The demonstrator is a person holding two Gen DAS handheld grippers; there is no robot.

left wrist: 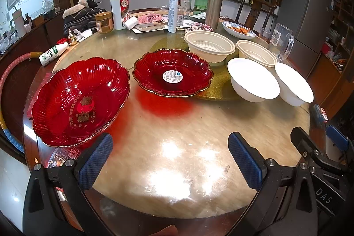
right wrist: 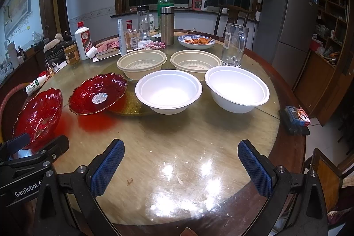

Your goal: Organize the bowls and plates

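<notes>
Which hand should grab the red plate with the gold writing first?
Probably the left. The left gripper is open, and the red plate with gold writing sits just ahead of its left finger. From the right gripper, that plate lies far off to the side.

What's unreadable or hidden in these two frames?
- Near red plate: in the right wrist view, its lower edge sits behind the left hand-held gripper.
- Far red plate: sticker text too small in both views.
- Beige bowls: fronts hidden by white bowls, right wrist view.
- Right hand-held gripper: cut off by the frame edge in the left wrist view.
</notes>
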